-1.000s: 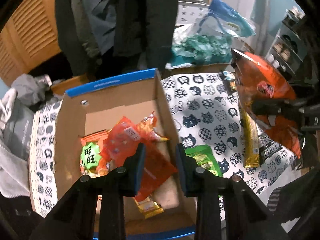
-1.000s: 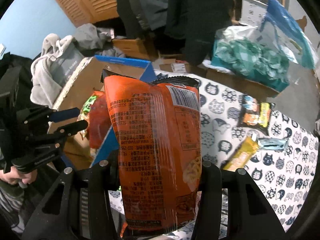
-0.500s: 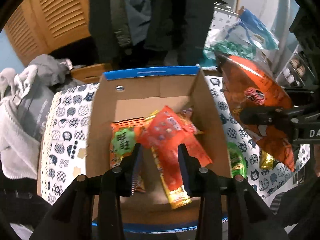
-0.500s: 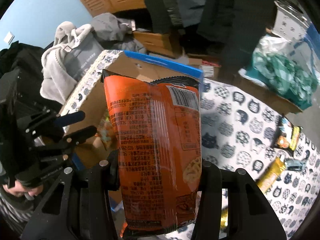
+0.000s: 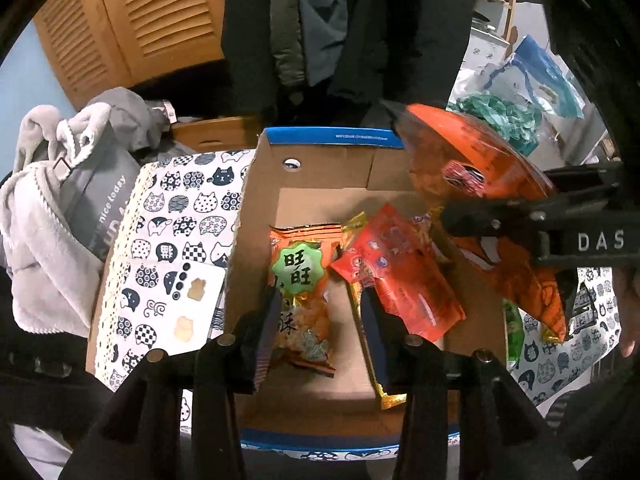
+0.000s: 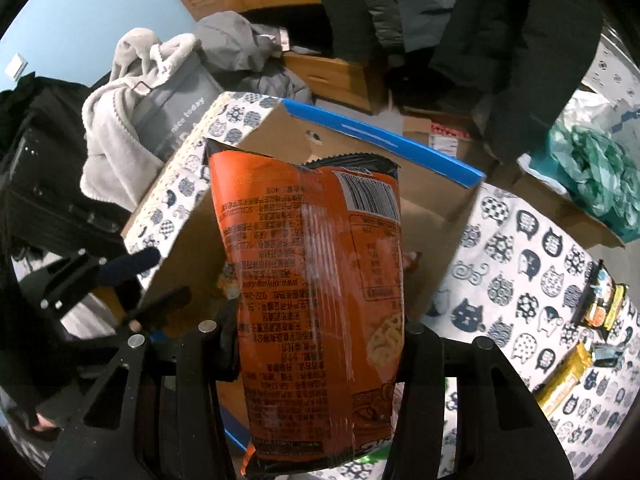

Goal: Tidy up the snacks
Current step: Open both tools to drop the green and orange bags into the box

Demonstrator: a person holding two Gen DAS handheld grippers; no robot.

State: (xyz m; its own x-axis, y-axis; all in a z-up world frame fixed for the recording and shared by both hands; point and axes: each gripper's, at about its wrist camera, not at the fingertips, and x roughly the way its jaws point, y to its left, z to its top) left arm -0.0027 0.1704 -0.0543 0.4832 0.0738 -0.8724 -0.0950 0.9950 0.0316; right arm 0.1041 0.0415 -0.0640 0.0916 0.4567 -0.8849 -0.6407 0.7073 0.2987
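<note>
The right tongs (image 6: 316, 332) are clenched on an orange snack bag (image 6: 316, 288), gripping it low on both sides so it stands upright between the fingers, barcode side toward the camera. Beyond the bag, ahead of these tongs, sits a cardboard box (image 6: 424, 208) with a blue rim, and the bag hangs over its near right wall. To the right of these tongs, a few small packets (image 6: 600, 308) lie on the cat-patterned surface (image 6: 520, 248).

The left tongs (image 5: 318, 320) are released, fingers parted with nothing between them, hovering over the near end of the box (image 5: 256, 208). Just ahead of them, on the box floor, lie a snack pack with a green label (image 5: 300, 280), a red packet (image 5: 396, 272) overlapping a gold-edged wrapper (image 5: 372, 344). To their right, the orange bag (image 5: 472, 176) is held above the box's right wall by the other tongs (image 5: 500, 220). A grey fleece (image 5: 48, 208) is heaped off to the left, beside the surface (image 5: 176, 216).
</note>
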